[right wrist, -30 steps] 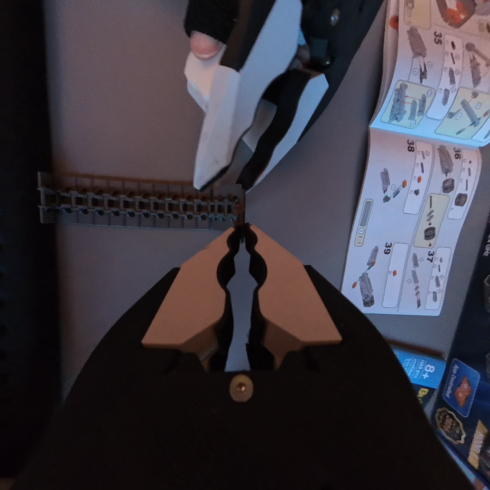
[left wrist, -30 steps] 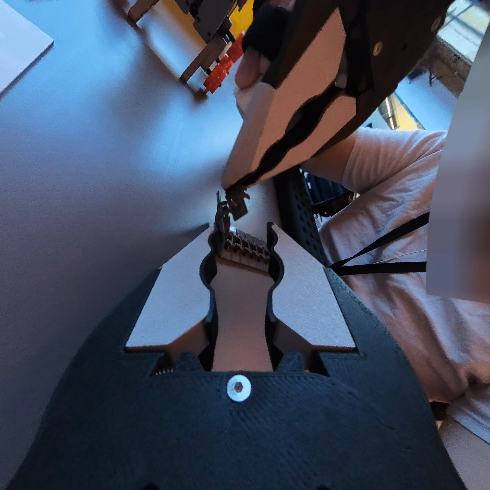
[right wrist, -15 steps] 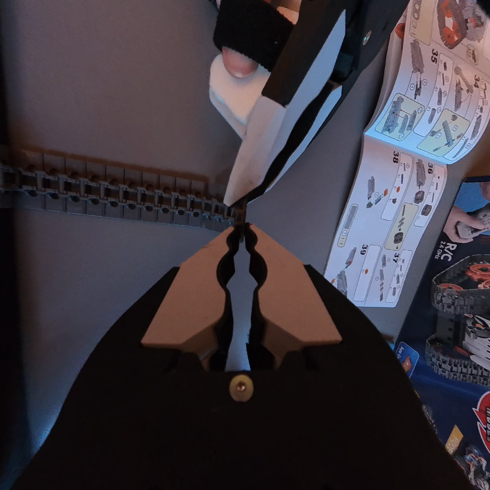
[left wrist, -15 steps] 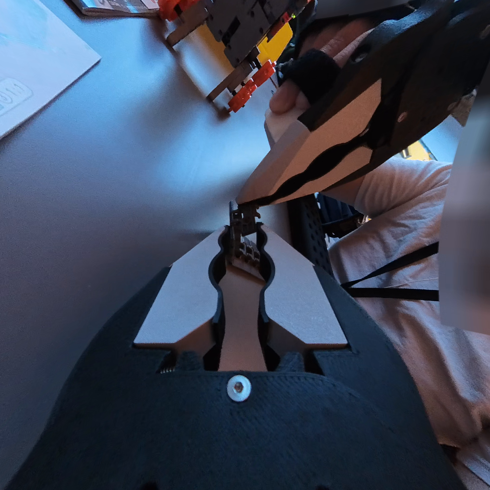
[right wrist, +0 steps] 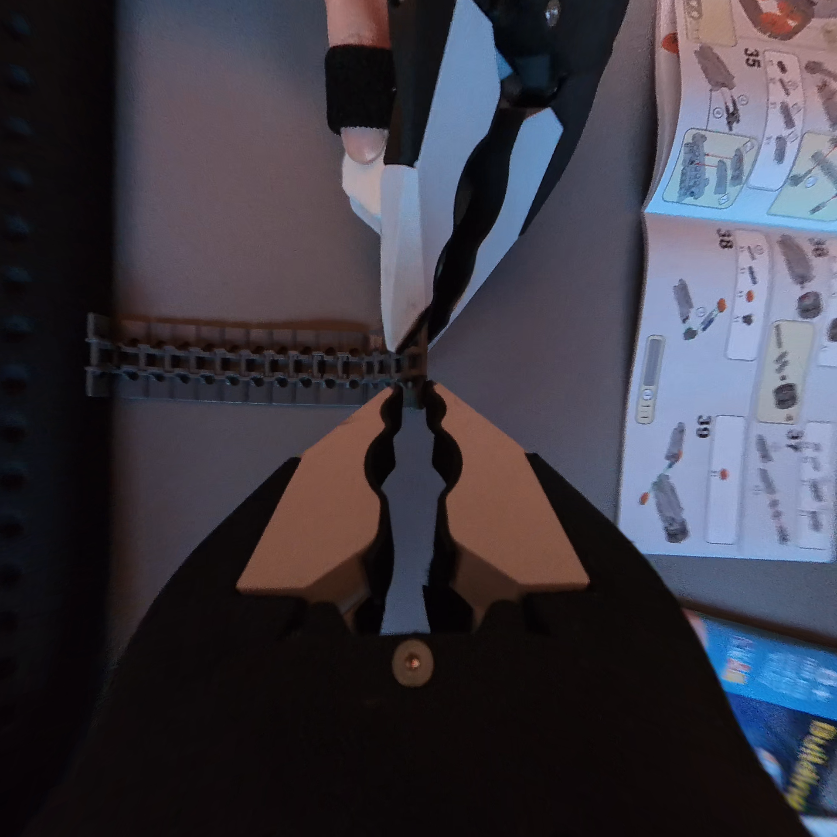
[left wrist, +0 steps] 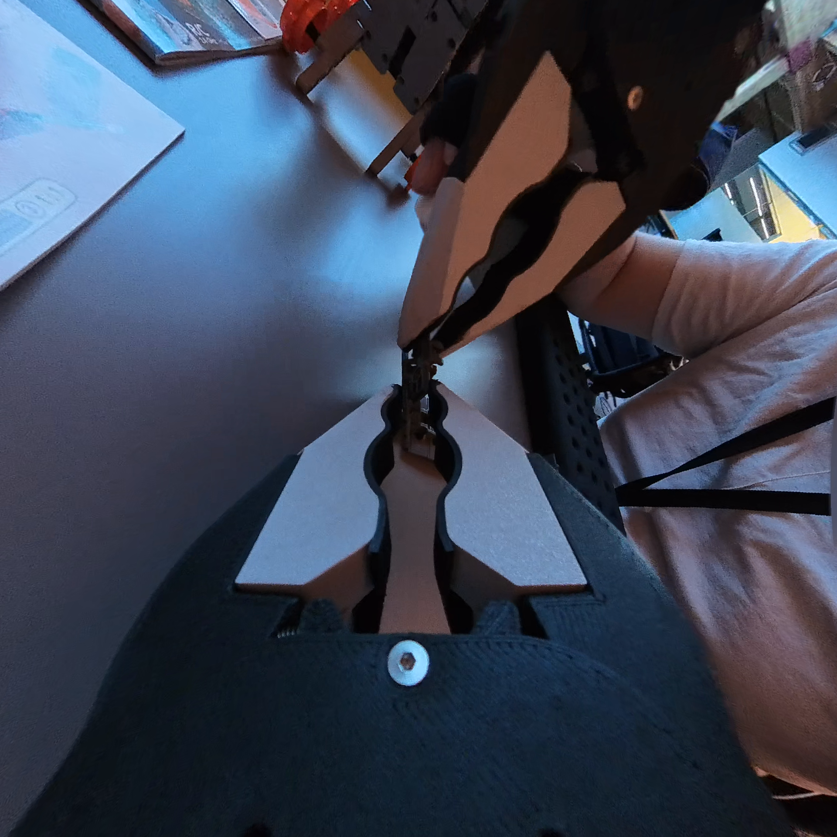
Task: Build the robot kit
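Where the two sets of tongs meet tip to tip, the left gripper (left wrist: pixel 414 398) pinches the near end of a grey plastic chain of linked toy track pieces (right wrist: pixel 244 362), and the right gripper (right wrist: pixel 413 390) is pressed together on the same end link. In the right wrist view the chain lies flat on the grey tabletop (right wrist: pixel 226 204), running left. An open building-instruction booklet (right wrist: pixel 733 362) lies to the right, and a black, yellow and orange brick model (left wrist: pixel 398 50) stands far off.

Left gripper (left wrist: pixel 414 398) and right gripper (left wrist: pixel 419 344) pinch grey track (left wrist: pixel 414 407)
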